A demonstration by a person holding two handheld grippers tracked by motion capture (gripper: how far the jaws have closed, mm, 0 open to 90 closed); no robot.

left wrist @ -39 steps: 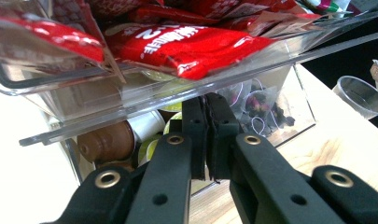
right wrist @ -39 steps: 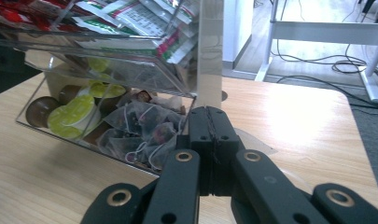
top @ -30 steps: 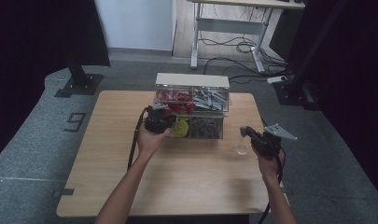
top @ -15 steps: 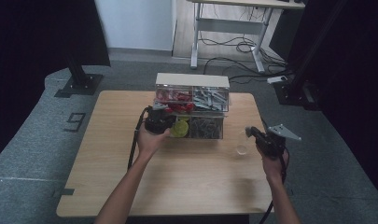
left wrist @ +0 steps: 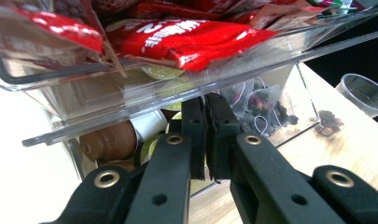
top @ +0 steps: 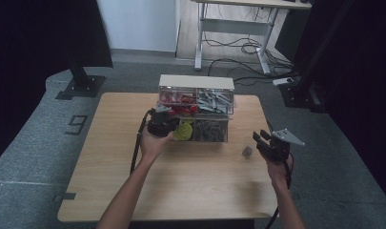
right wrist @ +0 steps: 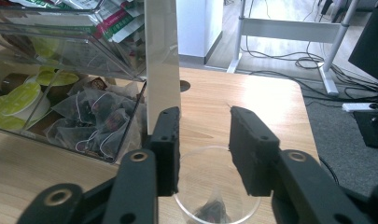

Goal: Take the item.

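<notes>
Since the earlier frame the right gripper [right wrist: 203, 149] has just spread its fingers, the tea bag [right wrist: 210, 212] now in the cup [right wrist: 217, 186] beneath them; left gripper [left wrist: 205, 135] fingers are pressed together. Lowering could tip it.

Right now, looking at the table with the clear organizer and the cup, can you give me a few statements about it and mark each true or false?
1. The right gripper has its jaws apart above the clear plastic cup. True.
2. The cup is empty. False: a tea bag lies in its bottom.
3. The left gripper has its jaws shut at the front of the clear organizer. True.
4. The organizer's upper left drawer holds grey screws. False: it holds red sachets.
5. The cup stands inside the organizer. False: it stands on the wooden table.
</notes>
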